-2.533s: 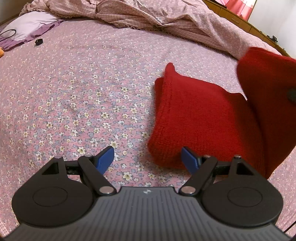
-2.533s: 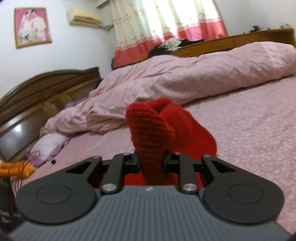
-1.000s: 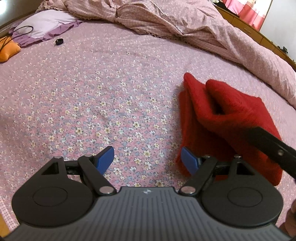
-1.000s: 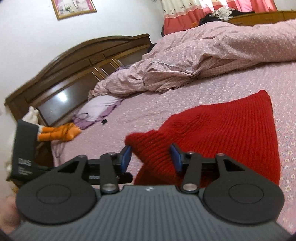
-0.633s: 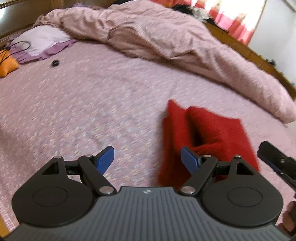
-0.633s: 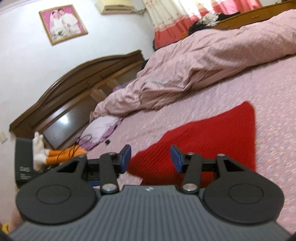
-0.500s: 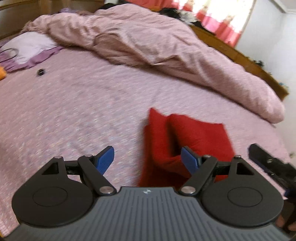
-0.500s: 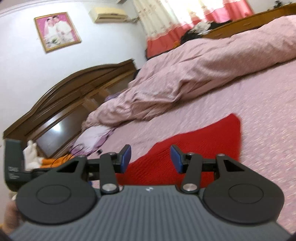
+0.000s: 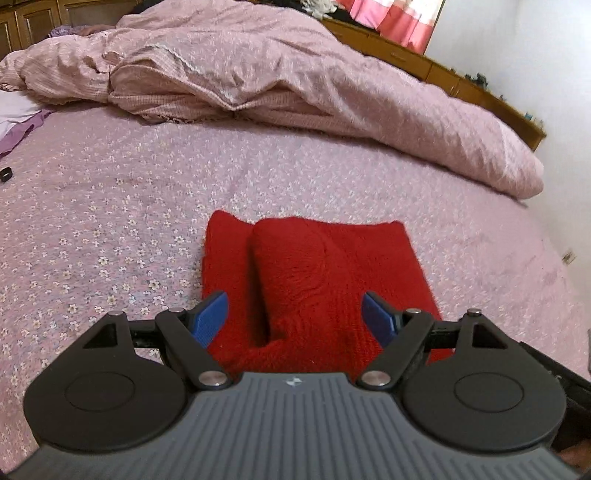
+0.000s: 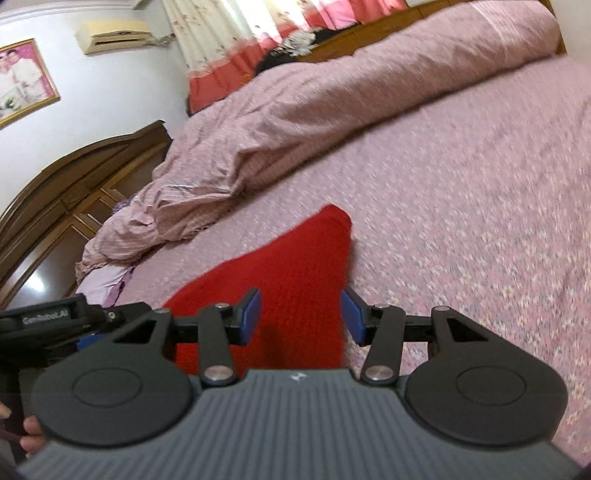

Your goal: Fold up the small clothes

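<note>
Left gripper (image 9: pixel 295 314) spread wide, blue pads gripping nothing, hovering above the near end of the red knitted garment (image 9: pixel 310 280). Right gripper (image 10: pixel 301 314) parted about halfway, pads clear of the cloth, nothing held, also poised over the garment (image 10: pixel 288 280).

Garment lying folded on the bed (image 9: pixel 110 206), on the flowered pink sheet. Seen from the left wrist: roughly rectangular, a thick upper layer doubled over the middle, a thinner strip of the lower layer showing along its left edge, a dark gap where the fold lifts near the camera. Reaches away from both grippers toward the rumpled pink quilt (image 9: pixel 295 74), well apart from it.

Only in the left wrist view: the fold lines on top of the garment, and a small black object (image 9: pixel 5 173) far left on the sheet.

Only in the right wrist view: the garment tapering to one far corner, the wooden headboard (image 10: pixel 74 192), a framed picture (image 10: pixel 22 81), an air conditioner (image 10: pixel 114 35), curtains (image 10: pixel 229 40), the other gripper's body at the left edge, and fingertips of a hand (image 10: pixel 31 435) beneath it. Somewhat blurred.
</note>
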The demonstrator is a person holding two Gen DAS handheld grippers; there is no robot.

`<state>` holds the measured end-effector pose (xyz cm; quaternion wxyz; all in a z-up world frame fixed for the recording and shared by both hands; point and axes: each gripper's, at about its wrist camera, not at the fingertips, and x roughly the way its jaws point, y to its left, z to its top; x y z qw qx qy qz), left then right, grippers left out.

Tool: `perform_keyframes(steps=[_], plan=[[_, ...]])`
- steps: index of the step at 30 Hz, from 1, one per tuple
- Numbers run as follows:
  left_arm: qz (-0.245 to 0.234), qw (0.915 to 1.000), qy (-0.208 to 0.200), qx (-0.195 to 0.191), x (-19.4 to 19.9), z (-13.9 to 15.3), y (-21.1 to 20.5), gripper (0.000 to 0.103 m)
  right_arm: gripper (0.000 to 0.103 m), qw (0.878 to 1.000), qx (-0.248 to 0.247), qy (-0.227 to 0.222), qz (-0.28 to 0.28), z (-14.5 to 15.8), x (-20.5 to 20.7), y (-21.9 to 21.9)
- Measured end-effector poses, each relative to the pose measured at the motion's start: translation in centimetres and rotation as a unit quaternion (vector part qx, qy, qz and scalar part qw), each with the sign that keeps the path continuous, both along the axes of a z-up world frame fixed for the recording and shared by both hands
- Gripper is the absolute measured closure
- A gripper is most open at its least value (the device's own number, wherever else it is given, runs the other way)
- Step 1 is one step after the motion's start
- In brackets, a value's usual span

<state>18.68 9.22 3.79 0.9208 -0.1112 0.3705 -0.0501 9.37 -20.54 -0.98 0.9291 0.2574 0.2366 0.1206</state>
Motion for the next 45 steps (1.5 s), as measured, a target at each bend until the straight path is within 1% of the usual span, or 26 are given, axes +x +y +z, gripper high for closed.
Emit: perform_keyframes(steps=[4,10,13,16,18,20,22,27,34,38,39,40,41,42,43,44,45], plan=[[-0.006,0.9999,0.01,0.004,0.9,-1.2,0.0,0.02,0.051,1.0,0.015,0.014,0.002,-0.9,0.6,-0.2],[-0.015,0.9998,0.009,-0.002,1.6,-2.7,-0.2,0.02,0.051,0.996,0.088,0.032,0.011,-2.5,1.3,-1.3],[-0.015,0.9999,0.004,-0.007,2.0,-3.2,-0.1,0.021,0.041,0.994,0.1,0.038,0.005,-2.8,1.7,-1.5],[-0.016,0.9998,0.005,-0.012,2.1,-3.4,-0.1,0.021,0.04,0.993,0.113,0.045,0.0,-3.2,2.1,-1.8],[-0.017,0.9998,0.006,-0.011,2.3,-3.6,-0.2,0.021,0.037,0.992,0.113,0.046,-0.001,-3.4,2.4,-1.8],[-0.017,0.9998,0.008,-0.007,2.4,-3.8,-0.2,0.021,0.031,0.994,0.102,0.043,-0.005,-3.5,2.4,-1.6],[-0.014,0.9998,0.011,-0.008,2.5,-4.0,-0.2,0.021,0.031,0.994,0.098,0.041,-0.004,-3.7,2.5,-1.4],[-0.011,0.9997,0.015,-0.013,2.7,-4.3,0.0,0.021,0.031,0.993,0.11,0.045,0.003,-3.9,3.0,-1.6],[-0.014,0.9995,0.027,0.003,3.1,-4.7,-0.3,0.02,0.031,0.992,0.114,0.043,0.017,-3.8,3.8,-1.1],[-0.011,0.9996,0.025,-0.009,3.2,-5.0,0.0,0.02,0.031,0.992,0.116,0.041,0.026,-4.1,4.0,-0.5],[-0.012,0.9997,0.018,-0.011,3.1,-5.1,0.0,0.022,0.031,0.992,0.119,0.04,0.029,-4.1,4.1,-0.5],[-0.014,0.9997,0.006,-0.017,2.9,-5.1,0.1,0.026,0.031,0.991,0.121,0.041,0.032,-4.2,4.2,-0.4],[-0.021,0.9993,-0.005,-0.03,2.7,-5.1,0.2,0.046,0.031,0.991,0.123,0.041,0.036,-4.3,4.3,-0.3],[-0.029,0.9982,-0.01,-0.051,2.7,-5.1,0.4,0.056,0.031,0.991,0.123,0.039,0.044,-4.2,4.3,-0.1],[-0.02,0.9981,-0.012,-0.057,2.5,-5.0,0.6,0.061,0.031,0.991,0.117,0.037,0.049,-4.1,4.3,0.2],[-0.014,0.998,-0.017,-0.059,2.3,-4.7,0.9,0.07,0.031,0.992,0.106,0.034,0.051,-3.8,4.3,0.5],[-0.011,0.9974,-0.029,-0.064,1.8,-4.2,1.3,0.073,0.031,0.993,0.097,0.031,0.055,-3.5,4.2,0.8]])
